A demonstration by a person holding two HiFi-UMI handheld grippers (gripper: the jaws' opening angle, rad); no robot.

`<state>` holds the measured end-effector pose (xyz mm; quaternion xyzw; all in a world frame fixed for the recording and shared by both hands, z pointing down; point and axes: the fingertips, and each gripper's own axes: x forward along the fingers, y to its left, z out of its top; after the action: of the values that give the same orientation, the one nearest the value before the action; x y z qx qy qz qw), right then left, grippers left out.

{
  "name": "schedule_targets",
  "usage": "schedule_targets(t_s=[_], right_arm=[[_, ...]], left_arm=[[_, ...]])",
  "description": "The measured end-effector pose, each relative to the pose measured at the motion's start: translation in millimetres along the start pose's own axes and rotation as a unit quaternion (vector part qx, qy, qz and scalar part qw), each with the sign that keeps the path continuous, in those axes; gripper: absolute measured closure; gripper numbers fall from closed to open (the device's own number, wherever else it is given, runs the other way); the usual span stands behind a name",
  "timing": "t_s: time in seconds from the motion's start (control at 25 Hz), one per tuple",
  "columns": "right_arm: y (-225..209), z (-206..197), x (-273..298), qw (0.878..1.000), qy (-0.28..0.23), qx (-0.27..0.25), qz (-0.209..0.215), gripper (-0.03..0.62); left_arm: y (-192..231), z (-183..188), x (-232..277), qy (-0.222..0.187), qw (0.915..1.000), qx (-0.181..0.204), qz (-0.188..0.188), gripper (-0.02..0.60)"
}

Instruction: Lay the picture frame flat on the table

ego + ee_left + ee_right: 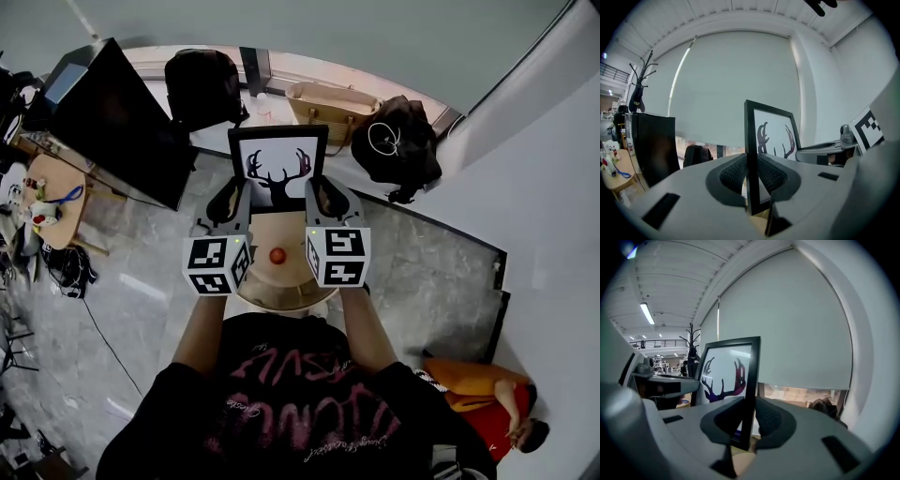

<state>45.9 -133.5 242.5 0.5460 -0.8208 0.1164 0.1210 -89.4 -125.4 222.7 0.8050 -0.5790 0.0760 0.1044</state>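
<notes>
A black picture frame (278, 169) with a deer-antler print stands upright over the far edge of a small round wooden table (281, 281). My left gripper (225, 202) is shut on the frame's left edge (751, 154), whose black bar sits between the ribbed pads (733, 173). My right gripper (328, 199) is shut on the frame's right edge (751, 390), which is pinched between its pads (769, 418). The print faces me in the head view. The frame's bottom edge is hidden behind the grippers.
A small red ball (277, 255) lies on the table between the grippers. A dark monitor (112, 131) stands at the left. Black bags (202, 89) (398, 141) and a wicker basket (333, 105) line the window sill beyond. A person in orange (492, 403) crouches at lower right.
</notes>
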Motion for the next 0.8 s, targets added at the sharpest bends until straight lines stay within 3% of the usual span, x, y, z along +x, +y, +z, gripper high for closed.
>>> schedule_targets(t_s=[0.8], right_arm=[[8.9,-39.0,-8.3,0.999,0.041,0.014,0.011,0.513]], left_arm=[[-2.2,-37.8,-14.0,0.037,0.9992,-0.016,0.006,0.508]])
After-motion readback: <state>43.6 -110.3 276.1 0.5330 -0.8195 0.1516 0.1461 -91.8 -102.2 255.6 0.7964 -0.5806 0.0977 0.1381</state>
